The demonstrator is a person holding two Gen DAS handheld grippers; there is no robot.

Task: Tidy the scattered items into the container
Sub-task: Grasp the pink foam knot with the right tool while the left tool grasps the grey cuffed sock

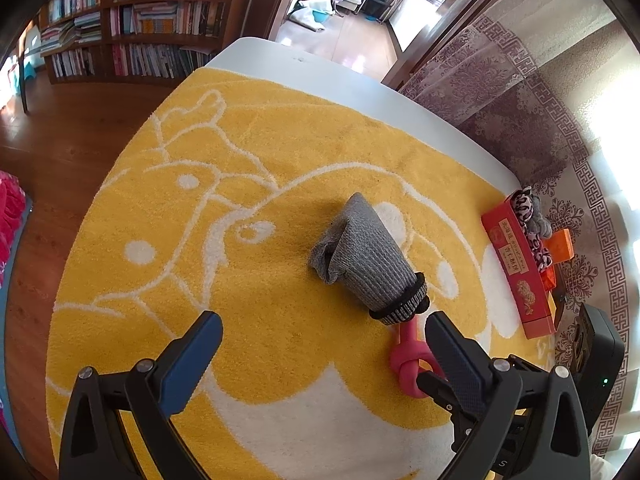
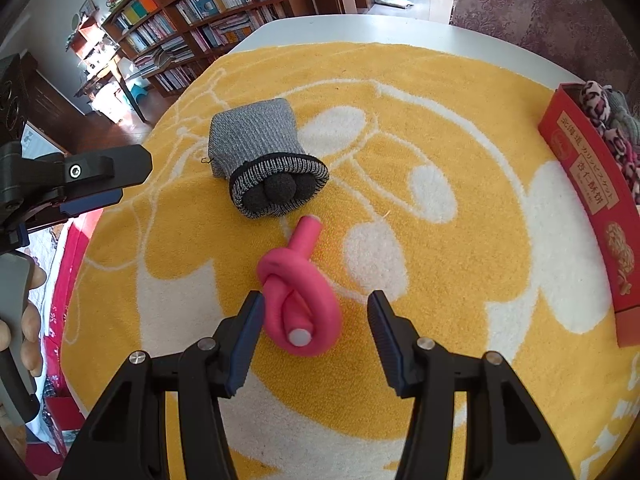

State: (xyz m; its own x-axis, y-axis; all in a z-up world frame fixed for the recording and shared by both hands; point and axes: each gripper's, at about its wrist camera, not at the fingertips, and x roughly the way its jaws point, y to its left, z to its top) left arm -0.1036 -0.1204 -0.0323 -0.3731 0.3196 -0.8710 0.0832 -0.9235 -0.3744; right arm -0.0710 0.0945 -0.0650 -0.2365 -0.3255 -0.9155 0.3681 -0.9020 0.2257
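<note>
A pink knotted foam tube (image 2: 298,300) lies on the yellow towel (image 2: 440,92). My right gripper (image 2: 316,308) is open, its fingers on either side of the knot's near end, not touching. A grey knitted glove bundle (image 2: 260,148) with dark balls in its cuff lies just beyond. In the left wrist view my left gripper (image 1: 322,330) is open and empty, above the towel (image 1: 200,272) near the grey bundle (image 1: 368,256) and the pink tube (image 1: 408,356). The red box (image 1: 516,272) at the right holds leopard-print cloth (image 1: 532,220); it also shows in the right wrist view (image 2: 592,200).
The towel covers a white table (image 1: 320,76) whose far edge drops to a wooden floor. Bookshelves (image 1: 140,20) stand beyond. A patterned curtain or sofa cloth (image 1: 520,100) is at the right. My left gripper's side (image 2: 80,180) shows at the left of the right wrist view.
</note>
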